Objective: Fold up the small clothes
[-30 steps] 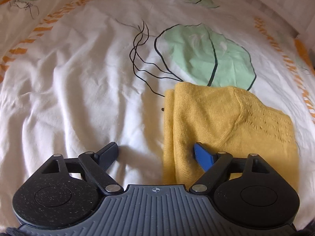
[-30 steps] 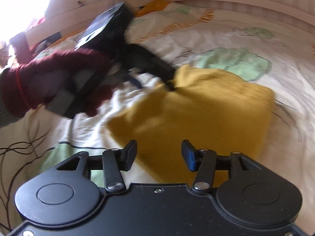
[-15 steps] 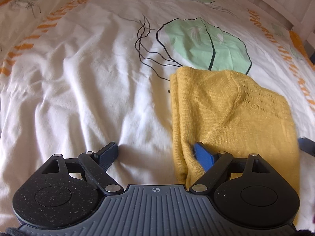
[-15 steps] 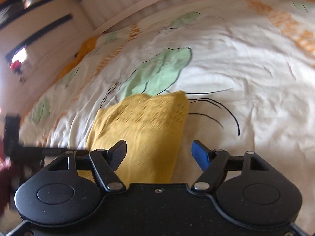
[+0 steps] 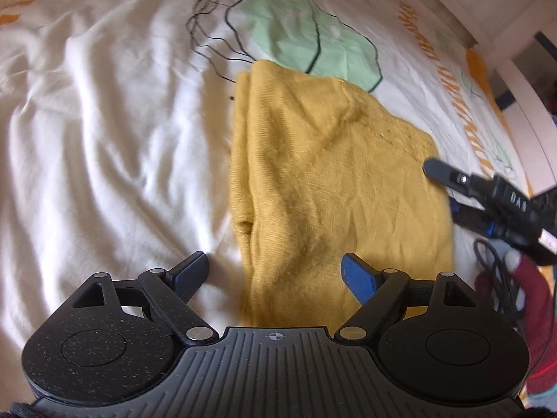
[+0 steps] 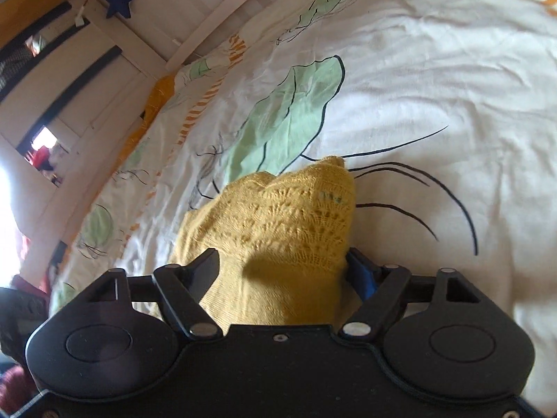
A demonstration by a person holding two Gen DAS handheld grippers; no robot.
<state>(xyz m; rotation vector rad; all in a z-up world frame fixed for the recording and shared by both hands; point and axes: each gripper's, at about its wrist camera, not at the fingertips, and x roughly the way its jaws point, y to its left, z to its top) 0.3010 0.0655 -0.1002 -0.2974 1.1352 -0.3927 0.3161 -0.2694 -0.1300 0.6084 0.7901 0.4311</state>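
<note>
A folded yellow knit garment lies on a white bedsheet. My left gripper is open, its jaws straddling the garment's near left edge. My right gripper is open, and the garment's lace-patterned part lies between its jaws. In the left wrist view the right gripper reaches in at the garment's right edge.
The sheet carries green leaf prints and orange stripes. A white bed frame runs along the far side, with a blue star hanging above it. A dark red sleeve and black cables are at the right.
My right gripper swung around to the garment's right edge and moved in until the lace part lay between its jaws. My left gripper shifted slightly right along the near edge.
</note>
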